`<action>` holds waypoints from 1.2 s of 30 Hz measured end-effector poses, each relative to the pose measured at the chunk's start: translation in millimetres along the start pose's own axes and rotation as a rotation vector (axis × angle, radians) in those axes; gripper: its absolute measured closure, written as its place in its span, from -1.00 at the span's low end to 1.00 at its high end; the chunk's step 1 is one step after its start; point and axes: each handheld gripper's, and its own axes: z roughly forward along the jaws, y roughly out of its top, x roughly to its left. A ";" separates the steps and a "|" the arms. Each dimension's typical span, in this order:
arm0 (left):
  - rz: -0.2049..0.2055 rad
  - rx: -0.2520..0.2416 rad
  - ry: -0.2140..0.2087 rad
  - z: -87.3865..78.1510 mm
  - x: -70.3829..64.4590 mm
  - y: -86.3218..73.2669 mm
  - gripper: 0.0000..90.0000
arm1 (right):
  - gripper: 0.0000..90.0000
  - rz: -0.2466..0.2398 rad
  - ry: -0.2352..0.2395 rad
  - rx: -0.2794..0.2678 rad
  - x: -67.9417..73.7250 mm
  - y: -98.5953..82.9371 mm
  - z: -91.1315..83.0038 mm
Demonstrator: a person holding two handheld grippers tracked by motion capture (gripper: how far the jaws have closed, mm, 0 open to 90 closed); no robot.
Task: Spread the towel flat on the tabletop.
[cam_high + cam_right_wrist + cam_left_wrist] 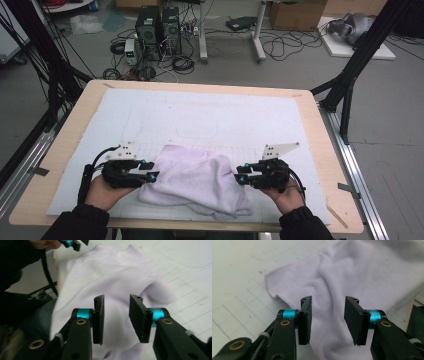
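A crumpled pale lilac towel (192,180) lies on the white mat near the table's front edge. My left gripper (150,171) sits at its left edge, jaws open, with the towel (352,277) just beyond and below them and nothing pinched. At the towel's right edge my right gripper (240,175) points inward, also open, its jaws apart over the cloth (110,275). In the right gripper view the left gripper (75,243) shows at the top, on the far side of the towel.
A white mat (200,115) covers most of the wooden table (325,150). Behind the table the floor holds computer towers (157,30), tangled cables and cardboard boxes. Black frame struts (360,55) stand at both sides.
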 end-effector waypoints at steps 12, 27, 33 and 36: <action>-0.044 0.150 -0.014 56.2 21.3 -8.5 0.60 | 0.81 0.051 0.036 0.101 -23.9 -10.3 40.9; -0.017 0.100 0.016 33.8 14.9 4.2 0.94 | 0.89 0.017 -0.069 0.004 -17.9 -0.2 -18.4; -0.020 0.129 0.013 27.7 11.8 -15.0 0.94 | 0.89 0.014 -0.042 0.073 -4.8 -20.9 -12.4; -0.023 0.141 0.007 29.0 11.1 -21.7 0.94 | 0.89 0.025 -0.018 0.123 -1.9 -34.1 0.6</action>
